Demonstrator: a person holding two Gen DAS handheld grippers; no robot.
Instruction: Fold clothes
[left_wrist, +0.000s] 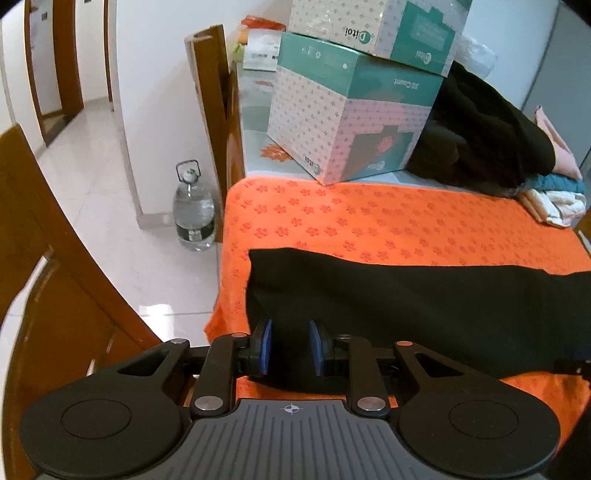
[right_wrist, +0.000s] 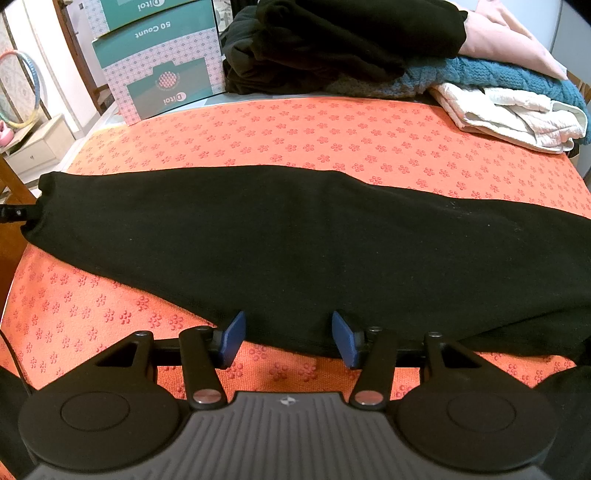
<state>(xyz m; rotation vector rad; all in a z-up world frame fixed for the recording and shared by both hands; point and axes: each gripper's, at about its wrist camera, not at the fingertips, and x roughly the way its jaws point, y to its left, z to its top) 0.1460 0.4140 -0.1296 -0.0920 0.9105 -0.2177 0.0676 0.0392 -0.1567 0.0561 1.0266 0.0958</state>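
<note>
A long black garment (left_wrist: 406, 306) (right_wrist: 295, 240) lies flat across the orange flower-patterned mat (left_wrist: 369, 221) (right_wrist: 295, 129). At its left end, over the near corner, my left gripper (left_wrist: 291, 343) has its blue pads narrowly apart with black fabric pinched between them. In the right wrist view that gripper's tip (right_wrist: 14, 212) touches the bunched end of the garment. At the garment's near edge my right gripper (right_wrist: 288, 339) stands open, its pads wide apart on either side of the hem and not pressing it.
Two stacked teal and white boxes (left_wrist: 343, 122) (right_wrist: 162, 74) stand at the back of the table. A pile of clothes (right_wrist: 369, 44) lies at the back right. Wooden chairs (left_wrist: 210, 110) and a water bottle (left_wrist: 194, 210) stand beyond the table's left edge.
</note>
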